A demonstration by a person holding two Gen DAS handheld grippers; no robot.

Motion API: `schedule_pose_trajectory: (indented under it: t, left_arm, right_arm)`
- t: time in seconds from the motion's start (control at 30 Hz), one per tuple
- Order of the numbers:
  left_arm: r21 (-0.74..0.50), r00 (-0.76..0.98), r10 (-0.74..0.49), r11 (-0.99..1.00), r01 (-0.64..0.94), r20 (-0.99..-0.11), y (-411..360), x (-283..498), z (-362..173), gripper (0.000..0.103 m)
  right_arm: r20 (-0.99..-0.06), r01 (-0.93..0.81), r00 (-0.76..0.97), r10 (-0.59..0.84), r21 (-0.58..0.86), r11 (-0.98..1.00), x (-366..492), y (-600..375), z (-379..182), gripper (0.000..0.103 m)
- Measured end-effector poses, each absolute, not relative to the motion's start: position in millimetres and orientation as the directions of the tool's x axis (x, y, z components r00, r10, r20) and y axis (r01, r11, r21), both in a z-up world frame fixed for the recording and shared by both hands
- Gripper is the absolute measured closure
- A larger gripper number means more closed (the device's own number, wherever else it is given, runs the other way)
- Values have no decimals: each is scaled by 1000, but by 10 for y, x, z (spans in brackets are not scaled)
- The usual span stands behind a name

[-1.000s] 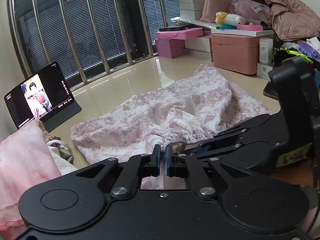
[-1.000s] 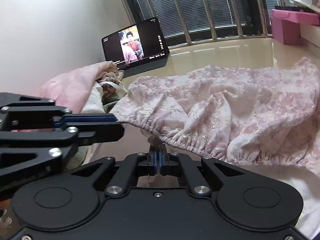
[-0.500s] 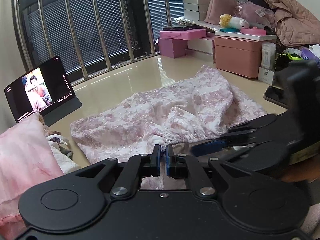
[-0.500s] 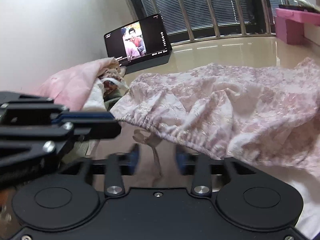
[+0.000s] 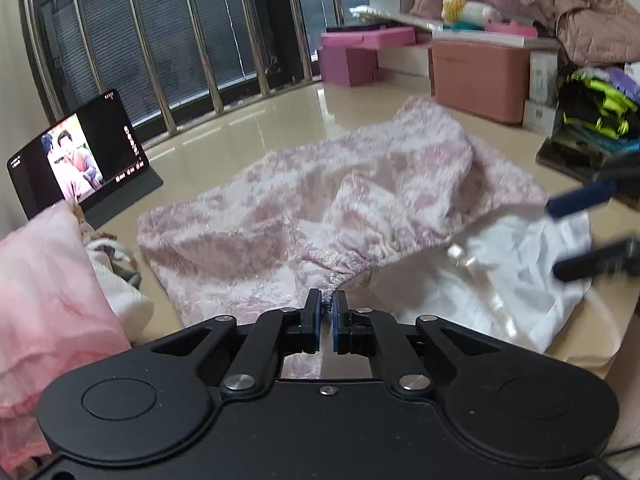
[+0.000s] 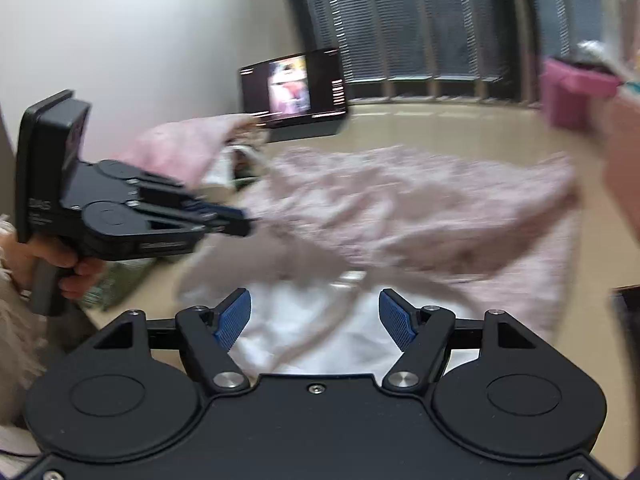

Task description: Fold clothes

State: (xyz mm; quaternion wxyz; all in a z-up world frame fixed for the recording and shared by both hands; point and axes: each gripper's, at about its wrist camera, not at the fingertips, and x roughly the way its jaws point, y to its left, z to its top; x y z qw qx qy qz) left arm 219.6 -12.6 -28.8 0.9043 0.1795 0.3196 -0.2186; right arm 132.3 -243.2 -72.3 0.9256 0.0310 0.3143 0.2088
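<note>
A pink floral skirt with a white lining lies spread on the beige floor. My left gripper is shut on the skirt's gathered waistband at its near edge. It also shows in the right wrist view, pinching the skirt at the left. My right gripper is open and empty above the white lining; its fingers show at the right of the left wrist view, blurred.
A tablet playing video stands at the left by the window bars. A pile of pink clothes lies near left. Pink boxes, bags and clothes stack at the back right.
My right gripper let go of the waistband, opened wide and swung away to the right. My left gripper stays shut on the waistband, and the white lining is now exposed.
</note>
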Motion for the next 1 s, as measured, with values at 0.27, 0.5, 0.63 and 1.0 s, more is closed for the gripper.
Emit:
schedule_pose_trajectory:
  t: [0.27, 0.5, 0.63, 1.0]
  left_arm:
    - [212, 688, -238, 838, 502, -686, -194, 2194, -450, 96]
    - [224, 690, -220, 841, 492, -689, -210, 2179, -422, 95]
    - [265, 703, -176, 842, 470, -689, -183, 2075, -385, 35]
    - [82, 584, -319, 827, 556, -746, -617, 1754, -143, 33]
  right_arm:
    - [-612, -318, 731, 303, 87, 944, 1361, -2597, -742, 37]
    - [-614, -475, 651, 446, 129, 871, 1289, -2201, -768, 53]
    - [-621, -414, 712, 328, 5, 910, 1394, -2177, -787, 53]
    - [-703, -521, 684, 193, -286, 804, 1937, -2314, -920, 72]
